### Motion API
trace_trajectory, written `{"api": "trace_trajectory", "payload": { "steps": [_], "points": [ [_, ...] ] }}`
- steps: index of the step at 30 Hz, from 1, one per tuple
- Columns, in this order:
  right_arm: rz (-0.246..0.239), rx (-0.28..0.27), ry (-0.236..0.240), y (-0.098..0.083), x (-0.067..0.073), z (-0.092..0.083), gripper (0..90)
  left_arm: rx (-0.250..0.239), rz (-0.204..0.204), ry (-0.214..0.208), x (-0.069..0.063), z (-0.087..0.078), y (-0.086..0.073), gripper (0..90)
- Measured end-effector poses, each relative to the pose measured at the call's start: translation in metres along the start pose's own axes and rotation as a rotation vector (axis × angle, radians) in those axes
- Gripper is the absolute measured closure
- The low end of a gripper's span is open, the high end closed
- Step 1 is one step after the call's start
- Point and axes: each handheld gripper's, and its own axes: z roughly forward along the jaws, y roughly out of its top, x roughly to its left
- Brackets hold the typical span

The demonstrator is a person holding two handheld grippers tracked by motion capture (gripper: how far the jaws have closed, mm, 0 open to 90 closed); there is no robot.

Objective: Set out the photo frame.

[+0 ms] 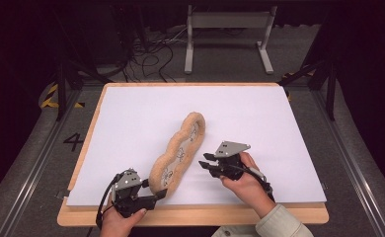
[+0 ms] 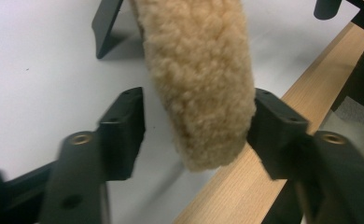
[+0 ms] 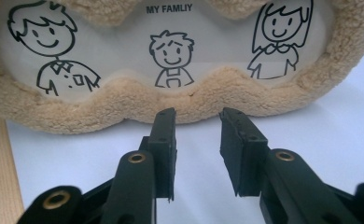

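The left gripper (image 1: 157,196) has its fingers (image 2: 124,126) spread on either side of the near end of the fluffy picture frame (image 1: 178,150), one finger touching, not squeezing, so it steadies it. The right gripper (image 1: 206,163) sits open just beside the frame's long edge. The frame lies diagonally on the white bench (image 1: 259,123), likely just set down.

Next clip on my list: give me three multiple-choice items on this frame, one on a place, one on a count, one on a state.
1. Where does the plush frame stand?
A. on the white sheet
B. on the floor
C. on a shelf

2. How many figures are drawn in it?
A. one
B. three
C. five

3. How are the right gripper jaws?
A. clamped on the frame
C. apart, nothing between them
B. holding a pen

Key: 1 A, the high view shows it there. 2 B, the right gripper view shows three. 3 C, a bare gap shows between the pads.
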Motion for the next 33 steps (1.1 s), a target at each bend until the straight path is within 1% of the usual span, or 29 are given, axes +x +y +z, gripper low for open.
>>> {"api": "trace_trajectory", "payload": {
  "steps": [2, 3, 5, 6, 8, 9, 10, 11, 13, 14, 15, 16, 18, 19, 20, 21, 22, 23, 25, 26, 27, 30, 33],
  "points": [
    [0.005, -0.002, -0.004, -0.001, -0.002, -0.001, 64.7, -0.003, -0.003, -0.017, 0.001, -0.001, 0.001, 55.2],
    [0.012, -0.005, -0.005, -0.001, -0.003, -0.001, 63.6, 0.004, 0.0, -0.008, 0.0, -0.002, 0.002, 59.0],
    [0.02, -0.005, -0.007, -0.001, -0.006, -0.002, 61.2, 0.014, 0.005, 0.007, -0.001, -0.002, 0.004, 60.6],
    [0.024, -0.008, -0.005, -0.001, -0.007, -0.002, 61.0, 0.01, 0.009, 0.024, -0.001, -0.003, 0.004, 61.3],
    [0.028, -0.022, -0.015, 0.002, -0.011, -0.004, 60.1, 0.009, -0.002, 0.033, 0.001, -0.005, 0.004, 63.3],
    [0.03, -0.028, -0.018, 0.004, -0.013, -0.006, 59.9, 0.013, -0.027, 0.022, 0.001, -0.005, 0.004, 64.2],
    [0.036, -0.034, -0.021, 0.006, -0.016, -0.007, 59.7, 0.006, -0.026, 0.031, 0.003, -0.006, 0.004, 64.7],
    [0.042, -0.039, -0.017, 0.009, -0.02, -0.007, 58.9, 0.006, -0.031, 0.027, 0.005, -0.006, 0.004, 65.0],
    [0.053, -0.043, -0.026, 0.013, -0.028, -0.008, 58.1, 0.005, -0.048, 0.024, 0.006, -0.007, 0.003, 65.4],
    [0.054, -0.038, -0.033, 0.015, -0.031, -0.008, 57.3, 0.005, -0.048, 0.024, 0.006, -0.007, 0.003, 65.6],
    [0.054, -0.042, -0.041, 0.019, -0.038, -0.009, 56.2, 0.0, -0.048, 0.034, 0.008, -0.008, 0.003, 65.9],
    [0.054, -0.042, -0.041, 0.019, -0.038, -0.009, 56.2, 0.0, -0.048, 0.034, 0.008, -0.008, 0.003, 66.1],
    [0.057, -0.047, -0.046, 0.024, -0.049, -0.009, 53.4, 0.003, -0.052, 0.034, 0.009, -0.009, 0.003, 66.4],
    [0.056, -0.05, -0.067, 0.029, -0.063, -0.007, 50.8, 0.0, -0.052, 0.039, 0.011, -0.009, 0.004, 66.7],
    [0.06, -0.06, -0.073, 0.03, -0.068, -0.006, 49.8, -0.001, -0.06, 0.036, 0.012, -0.01, 0.003, 66.8],
    [0.064, -0.062, -0.077, 0.031, -0.074, -0.004, 48.6, -0.002, -0.058, 0.037, 0.013, -0.01, 0.004, 66.9],
    [0.064, -0.062, -0.077, 0.031, -0.074, -0.004, 48.6, -0.002, -0.058, 0.037, 0.013, -0.01, 0.004, 66.9],
    [0.062, -0.059, -0.08, 0.032, -0.078, -0.003, 47.6, 0.001, -0.067, 0.031, 0.013, -0.01, 0.004, 66.9],
    [0.038, -0.047, -0.09, 0.035, -0.092, 0.007, 47.0, 0.002, -0.067, 0.028, 0.014, -0.011, 0.004, 67.1],
    [0.038, -0.047, -0.09, 0.035, -0.092, 0.007, 47.0, 0.001, -0.058, 0.031, 0.015, -0.011, 0.004, 67.1],
    [0.037, -0.044, -0.084, 0.036, -0.094, 0.01, 47.1, 0.0, -0.06, 0.029, 0.016, -0.011, 0.004, 67.1],
    [0.016, -0.027, -0.071, 0.04, -0.099, 0.023, 47.1, 0.001, -0.075, 0.014, 0.018, -0.011, 0.004, 67.1],
    [0.018, -0.016, -0.063, 0.042, -0.104, 0.036, 47.5, 0.0, -0.07, 0.015, 0.019, -0.011, 0.004, 67.1]
  ]
}}
